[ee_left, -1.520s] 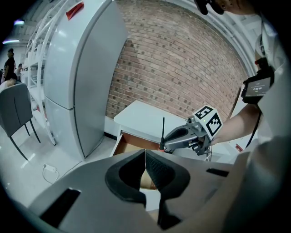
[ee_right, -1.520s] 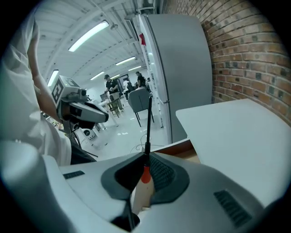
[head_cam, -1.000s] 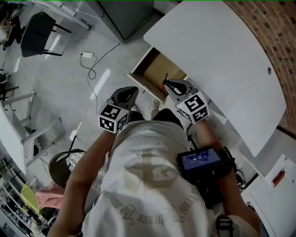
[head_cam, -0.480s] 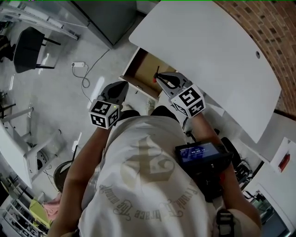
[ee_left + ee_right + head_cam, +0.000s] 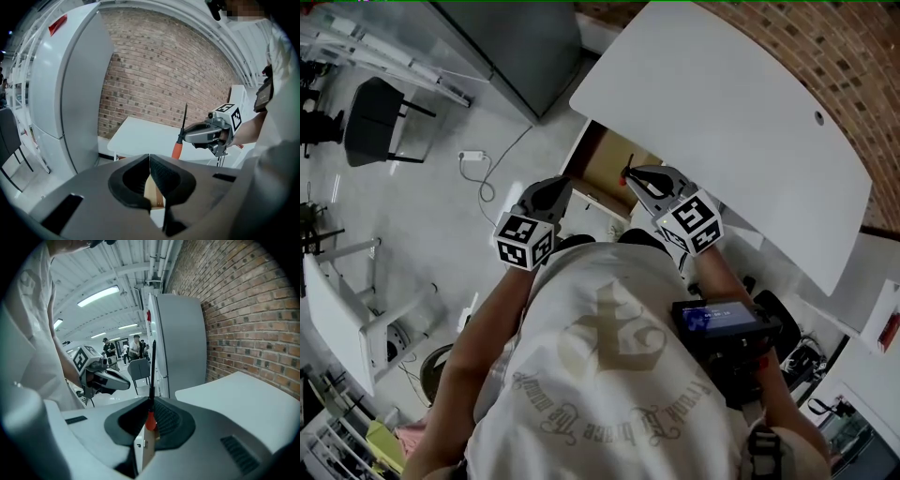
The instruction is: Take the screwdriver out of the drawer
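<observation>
1. Head view: the right claw [image 5: 632, 175] is pinching the screwdriver [image 5: 626, 174] by its red handle. The black shaft is pointing toward the top of the frame, right over the open drawer [image 5: 602, 155] in the upper middle. That drawer is sticking out from under the white worktop [image 5: 722, 112]. The left claw [image 5: 557, 189] is hanging left of centre over the floor [image 5: 441, 197], apart from the drawer.

2. Left gripper view: the left claw [image 5: 150, 161] is sitting with its jaws pressed together and nothing in them. Only a sliver of tan wood is peeking through low down. Right of centre, the right claw [image 5: 187, 137] is holding the screwdriver [image 5: 177, 149] close to upright, with the orange-red handle poking out below the grip.

3. Right gripper view: the jaws are clamping the red handle [image 5: 150, 421] up near where the shaft starts. The shaft is running straight up the middle of the frame. What looks like the drawer's edge [image 5: 142, 447] is showing just under the jaws.

4. My take on doing this bit well: the tool looks about out, so it's mostly a clean lift.
   - The grip is sitting high on the handle, so the fat end is dangling and could swing. I'd be squeezing firmly the whole way.
   - I'd be lifting straight up until the handle's end is clearing the drawer front, and only then moving sideways.
   - The left claw is free, so it could be steadying the drawer.
</observation>
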The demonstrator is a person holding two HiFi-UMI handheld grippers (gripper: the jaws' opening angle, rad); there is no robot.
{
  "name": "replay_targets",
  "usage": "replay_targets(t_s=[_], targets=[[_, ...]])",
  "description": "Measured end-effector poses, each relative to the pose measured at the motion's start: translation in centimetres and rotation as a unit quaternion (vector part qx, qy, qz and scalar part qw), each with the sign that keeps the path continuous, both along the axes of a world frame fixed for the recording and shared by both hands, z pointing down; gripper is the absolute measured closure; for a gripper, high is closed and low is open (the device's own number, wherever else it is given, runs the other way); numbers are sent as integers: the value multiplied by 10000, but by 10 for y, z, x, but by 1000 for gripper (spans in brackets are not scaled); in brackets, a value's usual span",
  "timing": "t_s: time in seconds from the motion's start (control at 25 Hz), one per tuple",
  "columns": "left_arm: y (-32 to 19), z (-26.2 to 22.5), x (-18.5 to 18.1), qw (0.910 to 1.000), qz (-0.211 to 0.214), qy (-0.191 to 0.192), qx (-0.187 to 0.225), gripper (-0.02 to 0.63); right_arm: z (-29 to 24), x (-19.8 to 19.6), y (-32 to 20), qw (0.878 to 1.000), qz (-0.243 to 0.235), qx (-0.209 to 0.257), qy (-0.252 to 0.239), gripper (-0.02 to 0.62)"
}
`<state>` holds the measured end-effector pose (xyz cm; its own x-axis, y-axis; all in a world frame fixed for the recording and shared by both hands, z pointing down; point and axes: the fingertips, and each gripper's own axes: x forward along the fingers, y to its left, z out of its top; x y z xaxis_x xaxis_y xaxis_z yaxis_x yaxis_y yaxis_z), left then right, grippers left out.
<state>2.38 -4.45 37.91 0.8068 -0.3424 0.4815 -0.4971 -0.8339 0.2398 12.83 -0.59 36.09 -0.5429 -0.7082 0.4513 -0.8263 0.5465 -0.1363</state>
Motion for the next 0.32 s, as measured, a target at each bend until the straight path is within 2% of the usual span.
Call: replay_targets(t_s=[0.32], targets=[[7,-7,7,9999,97,20,89,584,-2,-3,8,10000,-39,51,5,548]])
